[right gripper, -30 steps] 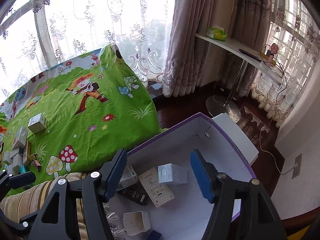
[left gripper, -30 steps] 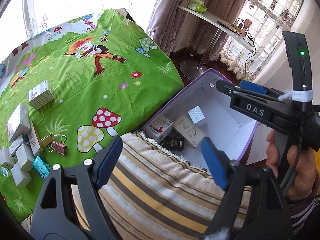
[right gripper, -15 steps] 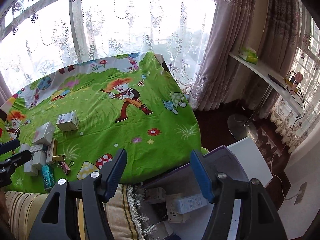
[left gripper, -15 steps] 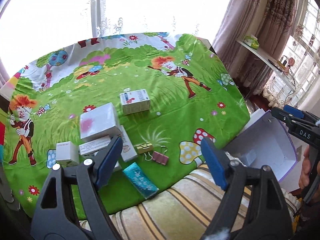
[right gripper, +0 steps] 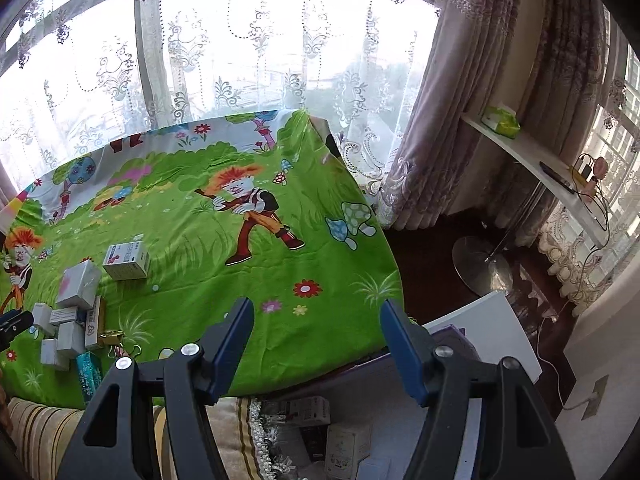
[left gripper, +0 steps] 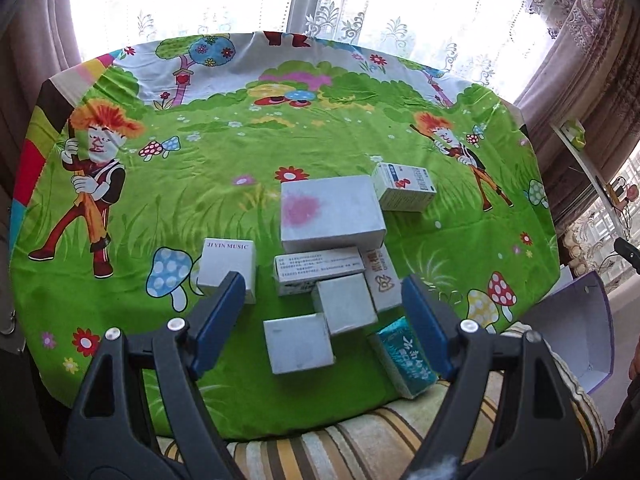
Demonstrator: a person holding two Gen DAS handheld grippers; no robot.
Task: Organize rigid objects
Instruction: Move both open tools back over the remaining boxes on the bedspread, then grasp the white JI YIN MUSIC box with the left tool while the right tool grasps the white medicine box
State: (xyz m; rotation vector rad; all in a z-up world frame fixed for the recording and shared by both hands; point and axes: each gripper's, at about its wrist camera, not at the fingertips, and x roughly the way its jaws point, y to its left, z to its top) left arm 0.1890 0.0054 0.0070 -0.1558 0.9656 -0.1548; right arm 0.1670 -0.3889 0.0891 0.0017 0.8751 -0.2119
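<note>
Several small cartons lie in a cluster on the green cartoon cloth. A large white carton with a pink blot sits at the back, a blue-and-white one to its right, a "JI YIN MUSIC" carton to the left. Two plain white cubes and a teal packet lie nearest. My left gripper hangs open over those cubes, touching nothing. My right gripper is open and empty above the cloth's edge. The same cluster shows far left in the right wrist view.
A purple-rimmed open box with several cartons inside stands on the floor to the right; its wall shows in the left wrist view. A striped cushion lies under the grippers. Curtains, a shelf and a fan base are at right.
The left gripper swung from over the purple box and cushion leftward to above the carton cluster. The right gripper lifted and drew back from the box interior toward the cloth's edge.
</note>
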